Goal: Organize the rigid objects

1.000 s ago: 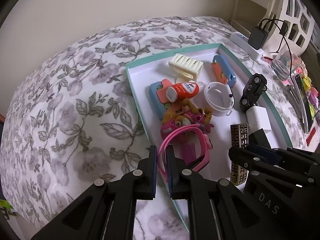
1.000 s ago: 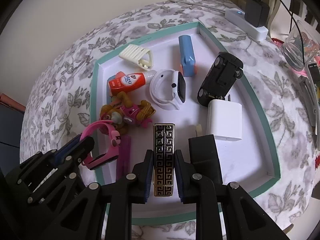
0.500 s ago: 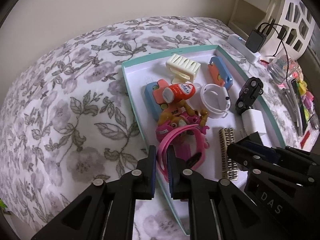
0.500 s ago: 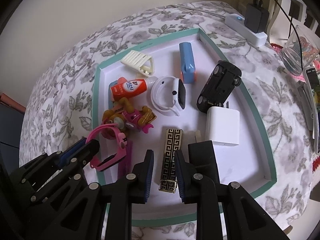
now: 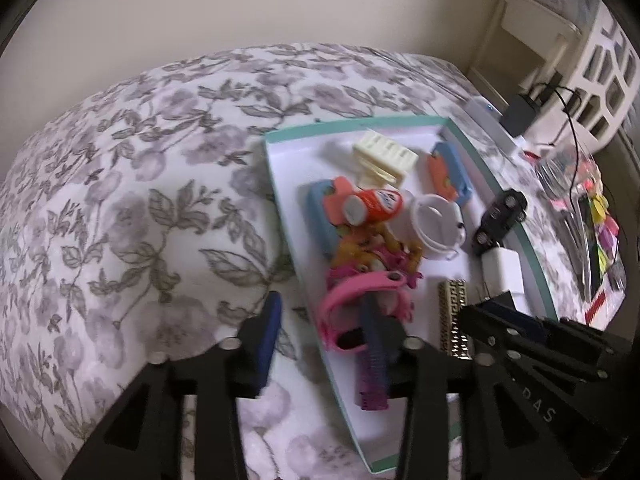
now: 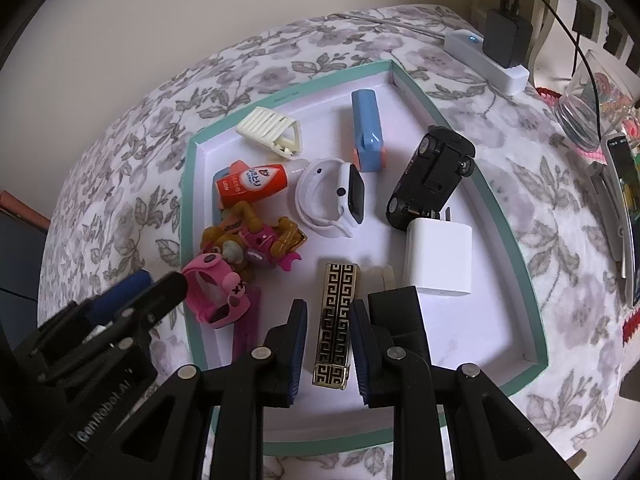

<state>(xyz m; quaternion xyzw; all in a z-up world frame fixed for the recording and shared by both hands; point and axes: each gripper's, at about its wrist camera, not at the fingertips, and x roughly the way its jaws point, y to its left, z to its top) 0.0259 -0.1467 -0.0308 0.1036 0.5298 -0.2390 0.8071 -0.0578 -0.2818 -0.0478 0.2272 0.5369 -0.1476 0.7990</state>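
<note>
**Gold case lies lengthwise in the right gripper's gap**

Left wrist view: the left gripper stands wide apart, one finger out over the floral cloth, the other inside the teal tray against the pink watch. The watch sits just ahead, on top of a purple comb, and nothing is held. The gold patterned case lies to its right, nearer the other tool.

Right wrist view: the right gripper has its fingers parted narrowly either side of the gold patterned case, with a sliver of gap each side; I judge it not gripped. The case's long axis runs straight along the fingers, near end between the pads. A closing squeeze would meet its long sides squarely. The white charger sits just beside, right of the case.
</note>
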